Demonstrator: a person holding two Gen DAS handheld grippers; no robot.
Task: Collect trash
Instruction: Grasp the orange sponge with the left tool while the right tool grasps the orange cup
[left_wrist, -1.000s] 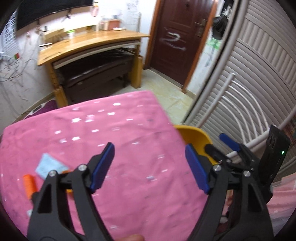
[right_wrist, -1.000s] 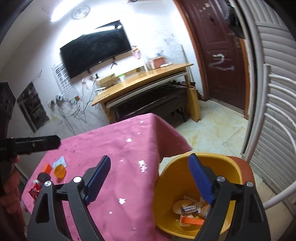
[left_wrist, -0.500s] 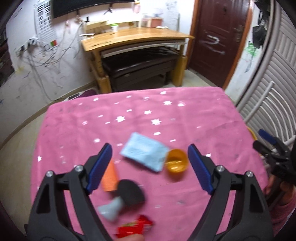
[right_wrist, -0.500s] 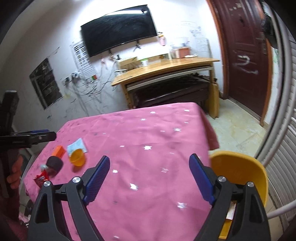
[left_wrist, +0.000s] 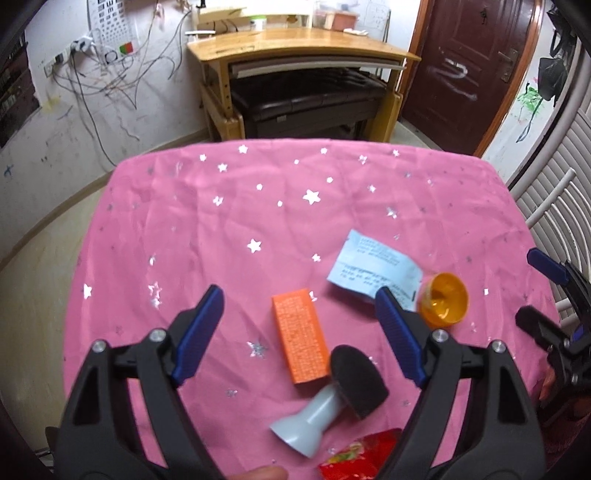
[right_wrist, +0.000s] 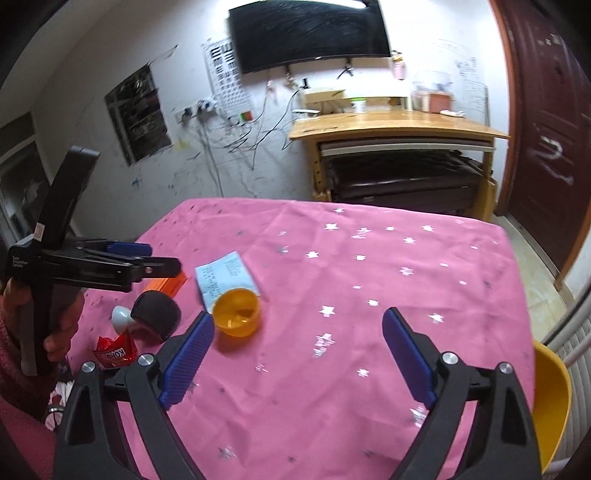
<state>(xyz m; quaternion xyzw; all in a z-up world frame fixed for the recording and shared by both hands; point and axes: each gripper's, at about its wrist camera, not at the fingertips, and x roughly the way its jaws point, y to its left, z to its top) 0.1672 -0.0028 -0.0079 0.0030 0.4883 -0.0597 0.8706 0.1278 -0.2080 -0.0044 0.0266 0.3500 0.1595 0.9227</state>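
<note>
Wrinkled pink star-print cloth on tabletop (left_wrist: 258, 206), one rectangular orange box (left_wrist: 300, 334) beside one round orange plastic cup (left_wrist: 445, 304), left tool (left_wrist: 299, 332) released and empty, right tool (right_wrist: 299, 360) opening, empty.

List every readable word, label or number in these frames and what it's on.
"KOKO": partial red-on-white letters on the red wrapper, seen upside down.
Left tool's handle: small white label, too small to read.
Blue paper slip: printed lines, blurred.
Orange box: fine print, unreadable.
Wall chart: illegible.
</note>
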